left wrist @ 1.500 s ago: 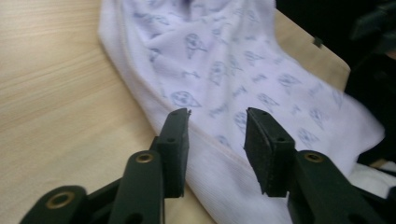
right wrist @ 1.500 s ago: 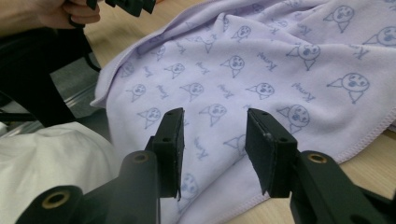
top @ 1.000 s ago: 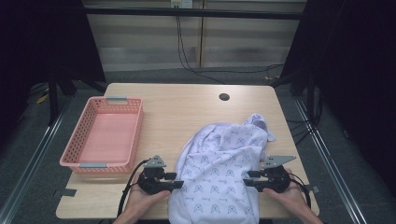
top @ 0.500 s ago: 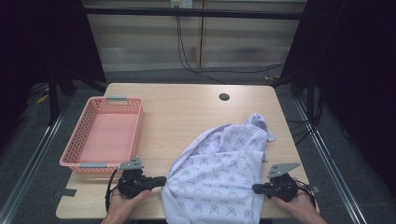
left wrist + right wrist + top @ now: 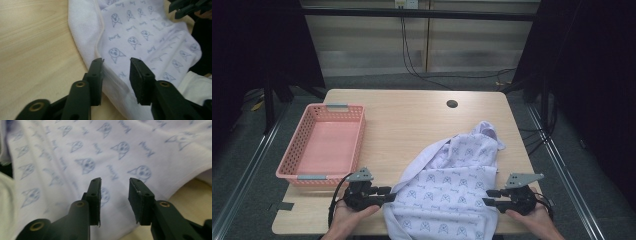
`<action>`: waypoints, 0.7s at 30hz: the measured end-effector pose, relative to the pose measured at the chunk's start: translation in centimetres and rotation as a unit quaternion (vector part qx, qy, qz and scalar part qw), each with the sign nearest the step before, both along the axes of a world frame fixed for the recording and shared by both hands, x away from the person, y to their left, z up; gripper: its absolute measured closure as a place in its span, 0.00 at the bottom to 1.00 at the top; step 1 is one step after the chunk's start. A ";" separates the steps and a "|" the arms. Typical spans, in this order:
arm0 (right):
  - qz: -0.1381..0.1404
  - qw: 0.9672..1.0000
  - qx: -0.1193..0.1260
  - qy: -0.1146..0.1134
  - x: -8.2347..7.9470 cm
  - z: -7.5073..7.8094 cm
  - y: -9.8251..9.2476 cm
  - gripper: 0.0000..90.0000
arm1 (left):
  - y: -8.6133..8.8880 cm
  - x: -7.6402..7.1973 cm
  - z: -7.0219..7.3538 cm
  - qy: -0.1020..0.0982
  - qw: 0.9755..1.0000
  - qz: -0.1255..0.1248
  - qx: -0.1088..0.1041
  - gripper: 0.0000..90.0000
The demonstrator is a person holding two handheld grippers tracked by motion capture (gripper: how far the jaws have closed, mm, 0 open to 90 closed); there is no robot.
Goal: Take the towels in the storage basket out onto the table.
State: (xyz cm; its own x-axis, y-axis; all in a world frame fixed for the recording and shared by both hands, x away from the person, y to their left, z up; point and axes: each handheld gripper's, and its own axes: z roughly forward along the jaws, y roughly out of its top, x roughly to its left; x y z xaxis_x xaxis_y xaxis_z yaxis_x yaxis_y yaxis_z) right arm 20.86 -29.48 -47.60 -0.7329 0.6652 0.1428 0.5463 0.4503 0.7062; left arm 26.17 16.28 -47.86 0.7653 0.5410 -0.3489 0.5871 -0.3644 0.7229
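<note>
Desk (image 5: 412, 120) is light wood, with a pink basket (image 5: 324, 145) sitting at its left side. Cloth (image 5: 452, 195) with little printed faces lies spread over the front right, hanging over the near edge. Left gripper (image 5: 388, 194) is at its left hem and right gripper (image 5: 488, 197) at its right edge, both with jaws just reopened, apart, cloth lying loose between them.

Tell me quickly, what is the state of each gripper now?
Left gripper: open, jaws just reopened over the printed cloth edge, not gripping.
Right gripper: open, just reopened, cloth lies beneath, not held.
</note>
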 end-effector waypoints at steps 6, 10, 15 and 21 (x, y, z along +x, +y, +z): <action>-0.006 1.000 -0.010 -0.006 2.7 -0.5 1.4 0.65 | -1.2 1.7 -1.0 0.009 0.999 0.007 0.043 0.87; -0.010 0.999 -0.041 0.005 4.0 -1.7 2.3 0.67 | 0.7 1.3 -0.6 0.023 1.000 0.014 -0.015 0.98; 0.006 0.999 -0.046 0.018 3.1 -1.7 2.0 0.94 | 2.5 -0.6 -0.6 0.030 0.999 0.021 -0.001 0.98; 0.051 0.996 -0.037 0.059 0.0 -1.3 1.1 0.98 | 3.7 -3.3 0.6 0.028 0.999 -0.037 -0.020 0.98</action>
State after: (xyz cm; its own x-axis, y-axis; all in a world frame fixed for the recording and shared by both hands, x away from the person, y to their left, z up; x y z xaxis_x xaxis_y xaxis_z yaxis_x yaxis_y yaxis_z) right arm 20.81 -28.39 -48.93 -0.7785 0.5995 0.1861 0.5723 0.5560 0.6028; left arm 22.83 19.96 -47.31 0.7810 0.4689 -0.4125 0.5999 -0.3795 0.7044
